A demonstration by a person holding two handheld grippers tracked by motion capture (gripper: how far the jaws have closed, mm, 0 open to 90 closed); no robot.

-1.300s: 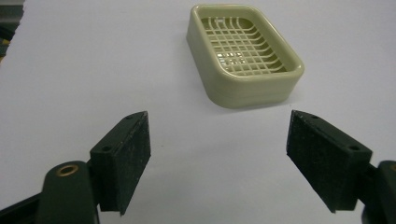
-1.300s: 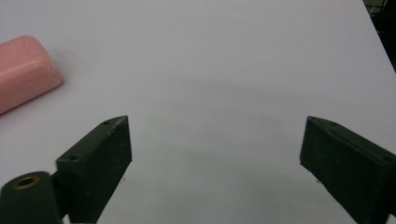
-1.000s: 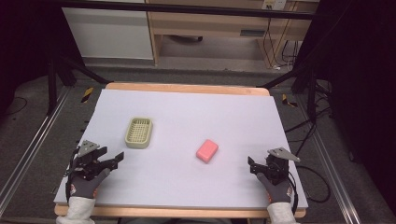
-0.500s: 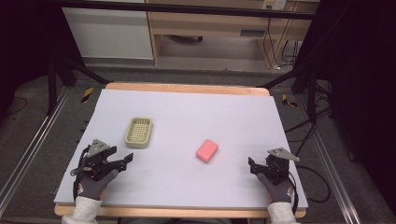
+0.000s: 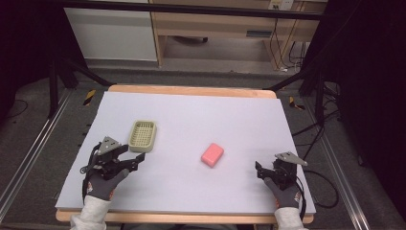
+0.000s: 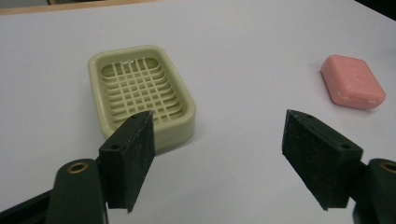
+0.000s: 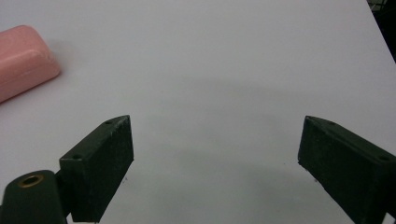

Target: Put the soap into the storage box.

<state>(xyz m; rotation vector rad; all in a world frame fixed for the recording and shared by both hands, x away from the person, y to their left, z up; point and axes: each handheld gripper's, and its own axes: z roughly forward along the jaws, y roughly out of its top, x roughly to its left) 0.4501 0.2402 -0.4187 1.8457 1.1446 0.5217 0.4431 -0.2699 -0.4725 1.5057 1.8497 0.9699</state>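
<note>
A pale green soap dish point(image 5: 143, 135) with a grid floor sits left of the table's middle; it looks empty. A pink soap bar point(image 5: 212, 154) lies on the white tabletop to its right, apart from it. My left gripper point(image 5: 136, 160) is open just in front of the dish, which appears close beyond its left jaw as the soap dish point(image 6: 140, 93), with the soap bar point(image 6: 352, 81) farther right. My right gripper point(image 5: 258, 168) is open near the front right corner, holding nothing; the soap bar point(image 7: 23, 60) is off to its left.
The white table point(image 5: 191, 115) has a wooden rim at the far edge. Dark floor, metal rails and cables surround it. A wooden shelf unit point(image 5: 215, 28) stands behind the table.
My left gripper has moved forward and to the right, up to the front of the soap dish. The right gripper has stayed where it was.
</note>
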